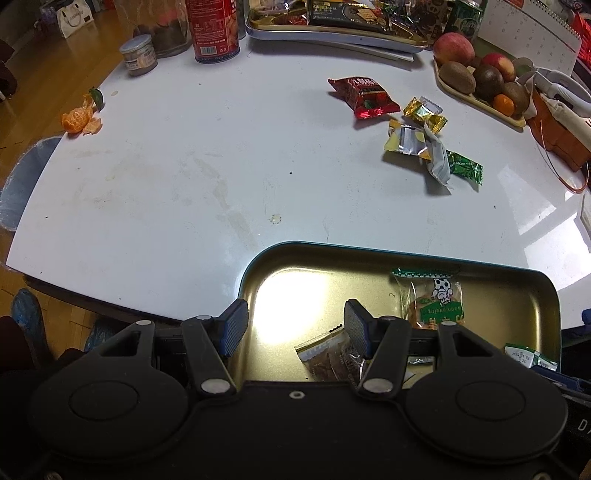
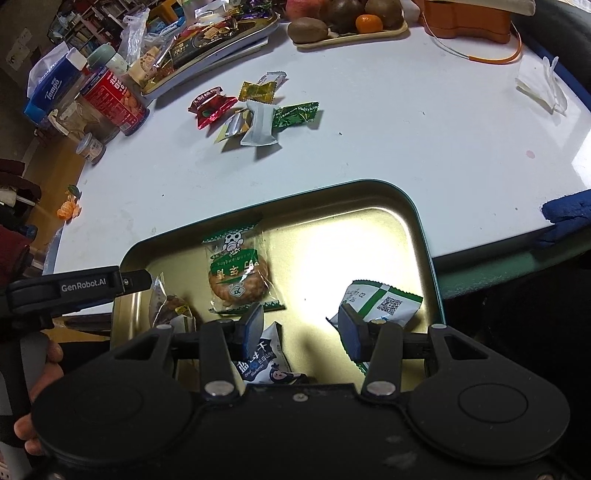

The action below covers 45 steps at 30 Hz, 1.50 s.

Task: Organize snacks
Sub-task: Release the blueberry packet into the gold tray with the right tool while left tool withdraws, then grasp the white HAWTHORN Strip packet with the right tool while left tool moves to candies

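While both units hover over the near edge of the desk (image 1: 166,192), I read the left hand-held gripper (image 1: 295,326) as spread wide with nothing between its pads, and the right hand-held gripper (image 2: 301,330) the same, jaws apart and empty. Directly under them sits the gold tin tray (image 2: 417,236) with a dark green rim, at the near desk edge. Inside it: a rice cracker pack (image 2: 238,275) with green print near the middle, a brown snack pack (image 1: 328,358) just beside the left unit's right finger, a white-and-green sachet (image 2: 380,302) with a QR code by the right unit's right finger, and a white-blue pack (image 2: 264,363) partly hidden under the right unit. Further out, mid-desk, loose snacks lie in a cluster: red packet (image 1: 364,96), gold candy (image 1: 424,114), silver-yellow wrapper (image 1: 406,142), grey-white sachet (image 2: 260,125), green candy (image 1: 464,170); some overlap, all well apart from the tray. Peeled mandarin (image 1: 78,120) sits at the far left edge. At the back: red can (image 1: 212,29), fruit tray (image 1: 480,99), second tray of sweets (image 1: 332,35).
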{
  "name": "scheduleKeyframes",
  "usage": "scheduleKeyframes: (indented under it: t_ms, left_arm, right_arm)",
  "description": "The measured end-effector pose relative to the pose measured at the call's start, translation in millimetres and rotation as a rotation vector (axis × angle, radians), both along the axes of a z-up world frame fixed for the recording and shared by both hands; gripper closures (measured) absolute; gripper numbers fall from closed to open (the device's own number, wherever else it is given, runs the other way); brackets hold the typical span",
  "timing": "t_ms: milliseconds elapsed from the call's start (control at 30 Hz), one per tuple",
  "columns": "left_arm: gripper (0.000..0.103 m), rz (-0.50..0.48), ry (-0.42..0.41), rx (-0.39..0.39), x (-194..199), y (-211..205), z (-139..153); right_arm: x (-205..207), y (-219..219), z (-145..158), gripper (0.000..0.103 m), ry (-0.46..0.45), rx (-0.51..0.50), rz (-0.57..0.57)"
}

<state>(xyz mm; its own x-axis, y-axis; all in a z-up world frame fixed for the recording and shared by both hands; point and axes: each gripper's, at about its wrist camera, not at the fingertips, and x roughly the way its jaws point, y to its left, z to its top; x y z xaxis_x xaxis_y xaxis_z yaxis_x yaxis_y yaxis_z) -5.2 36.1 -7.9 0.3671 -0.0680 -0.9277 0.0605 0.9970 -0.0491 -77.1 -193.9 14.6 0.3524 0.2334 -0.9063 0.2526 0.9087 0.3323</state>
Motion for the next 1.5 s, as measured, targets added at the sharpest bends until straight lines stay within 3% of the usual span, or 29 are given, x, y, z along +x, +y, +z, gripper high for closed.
scheduleKeyframes:
  t_ms: [200, 300, 433, 933, 1133, 1267, 1500]
  left_arm:
    - [0.042, 0.045, -0.09, -0.001, 8.1, 4.0, 29.0]
    - [0.041, 0.043, -0.161, 0.034, 24.3, 0.4, 47.8]
    - [0.041, 0.032, -0.182, 0.055, 60.9, -8.6, 59.8]
    - [0.041, 0.054, -0.077, 0.047, 170.6, -33.5, 48.0]
    - [0.041, 0.094, -0.026, 0.046, 181.6, -24.9, 33.6]
    - [0.041, 0.124, -0.048, 0.038, 186.8, -18.6, 40.6]
    - [0.041, 0.154, -0.028, -0.034, 189.6, -7.3, 42.0]
  right_arm:
    - [2.9, 0.7, 0.3, 0.055, 0.009, 0.001, 0.003]
    - [6.4, 2.9, 0.2, 0.055, 0.021, -0.001, 0.01]
    - [12.8, 2.3, 4.7, 0.055, 0.029, 0.013, 0.013]
    - [88.3, -18.8, 30.7, 0.055, 0.013, -0.027, 0.021]
    - [146.8, -34.3, 28.3, 0.055, 0.02, -0.085, -0.021]
    - [191.0, -43.8, 21.0, 0.055, 0.06, -0.068, -0.055]
    - [257.8, -36.3, 6.1, 0.055, 0.059, -0.077, -0.134]
